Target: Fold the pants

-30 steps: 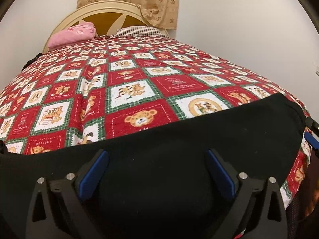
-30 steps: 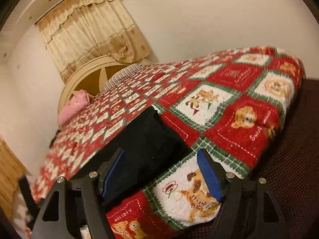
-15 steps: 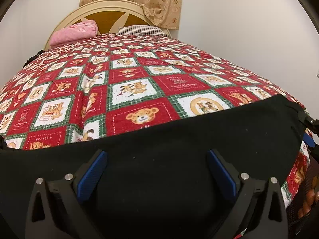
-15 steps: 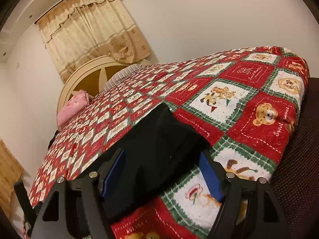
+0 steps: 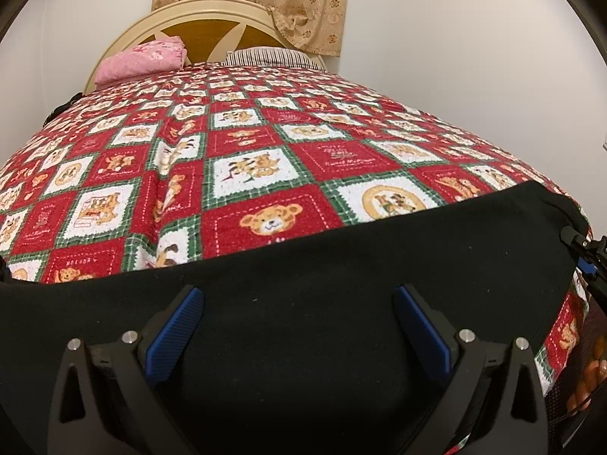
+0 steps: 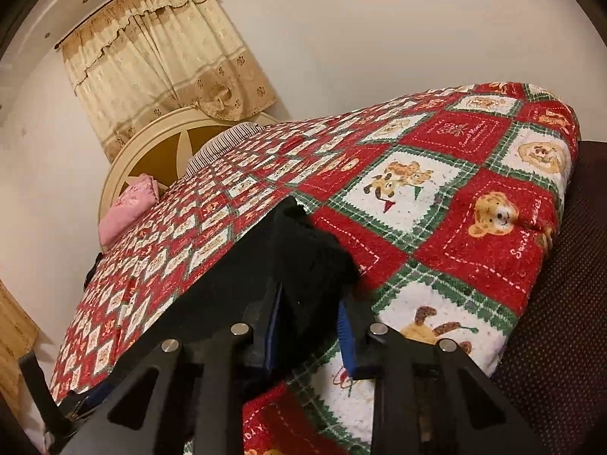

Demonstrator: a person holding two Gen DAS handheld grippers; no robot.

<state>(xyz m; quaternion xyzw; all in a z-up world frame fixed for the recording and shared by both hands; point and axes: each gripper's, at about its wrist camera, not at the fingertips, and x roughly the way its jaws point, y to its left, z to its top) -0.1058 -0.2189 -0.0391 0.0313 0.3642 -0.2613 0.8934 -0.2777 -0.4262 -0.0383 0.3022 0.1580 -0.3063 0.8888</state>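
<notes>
Black pants (image 5: 303, 265) lie flat across the near edge of the bed. My left gripper (image 5: 297, 303) is open, low over the middle of the pants, its blue pads (image 5: 174, 330) wide apart. In the right wrist view my right gripper (image 6: 309, 303) has closed on the right end of the pants (image 6: 303, 242), with the cloth bunched between its pads. The right gripper also shows at the right edge of the left wrist view (image 5: 586, 256).
A red, white and green teddy-bear quilt (image 5: 265, 159) covers the bed. A pink folded cloth (image 5: 140, 60) and a striped pillow (image 5: 269, 57) lie by the cream headboard (image 5: 212, 11). A dark dotted surface (image 6: 561, 303) lies right of the bed.
My right gripper moved forward onto the end of the pants and closed on it. My left gripper stayed open and edged slightly forward over the pants.
</notes>
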